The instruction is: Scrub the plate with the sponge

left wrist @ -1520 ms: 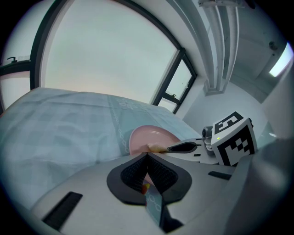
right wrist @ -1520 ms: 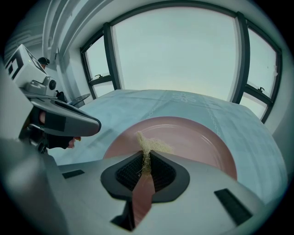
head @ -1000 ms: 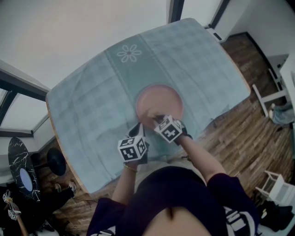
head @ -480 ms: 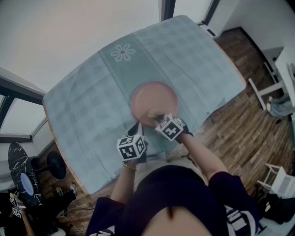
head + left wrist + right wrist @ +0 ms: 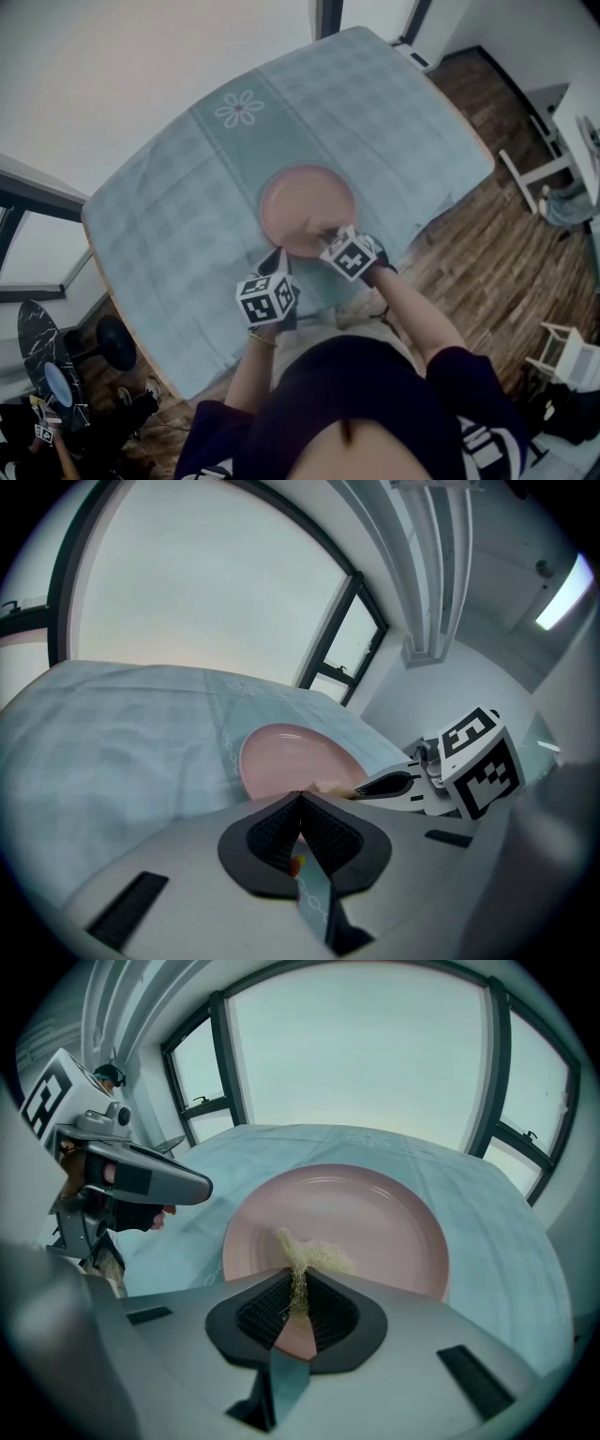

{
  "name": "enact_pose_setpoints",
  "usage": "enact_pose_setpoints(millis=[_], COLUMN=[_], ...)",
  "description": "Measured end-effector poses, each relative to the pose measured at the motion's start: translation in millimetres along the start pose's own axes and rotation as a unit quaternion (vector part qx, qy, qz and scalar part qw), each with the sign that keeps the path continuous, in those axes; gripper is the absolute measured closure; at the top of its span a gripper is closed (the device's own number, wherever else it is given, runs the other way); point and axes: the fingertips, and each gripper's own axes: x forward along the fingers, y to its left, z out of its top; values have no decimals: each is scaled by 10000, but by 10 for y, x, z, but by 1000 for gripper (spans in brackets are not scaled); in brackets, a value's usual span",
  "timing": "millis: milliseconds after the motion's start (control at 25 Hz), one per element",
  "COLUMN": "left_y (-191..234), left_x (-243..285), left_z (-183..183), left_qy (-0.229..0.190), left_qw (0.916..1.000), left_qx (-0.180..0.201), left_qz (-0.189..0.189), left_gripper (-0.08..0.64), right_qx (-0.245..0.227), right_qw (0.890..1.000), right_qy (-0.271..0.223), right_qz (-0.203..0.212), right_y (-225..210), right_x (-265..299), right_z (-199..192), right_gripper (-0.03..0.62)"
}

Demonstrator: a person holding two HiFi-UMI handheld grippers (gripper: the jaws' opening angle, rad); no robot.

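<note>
Plate [image 5: 305,202]: pink, round, flat on the table's near half, roughly centred left to right. Bare except at its near edge.

Sponge [image 5: 305,1255]: pale, stringy tuft, lying on the plate's near rim area. Its lower end runs down between the jaws of the right gripper [image 5: 298,1283], which are closed tight on it, with no gap beside the fibres. In the head view the right gripper [image 5: 328,239] reaches in from the near right, tips over the plate's near edge.

Left gripper [image 5: 298,799]: jaws pressed together at the tips, nothing clearly between them. Only checked cloth shows through the slit lower down, plus a small orange fleck I cannot identify. In the head view the left gripper [image 5: 279,255] sits just beside the plate's near-left rim; contact with the rim cannot be told.

Tablecloth [image 5: 187,187]: light blue-green check, covers the whole table, flower motif [image 5: 239,110] at the far side.

Wooden floor [image 5: 469,253] to the right. Large windows [image 5: 356,1054] beyond the table.
</note>
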Motion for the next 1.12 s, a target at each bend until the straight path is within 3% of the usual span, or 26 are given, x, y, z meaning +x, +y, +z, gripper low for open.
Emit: enact_pose_setpoints(millis=[680,1120], left_y=[17,95], left_x=[189,253], left_z=[101,149], left_qy=[90,89], left_qw=[10000,9999], left_qx=[5,-84], left_qz=[-37,-1], left_gripper=[551,551], right_qx=[194,126], right_qw=[9984,9983], right_qy=[138,148], right_qz=[-513,-554], right_y=[-605,-722], right_x=[35,217], right_z=[36,244], right_gripper=[551,551])
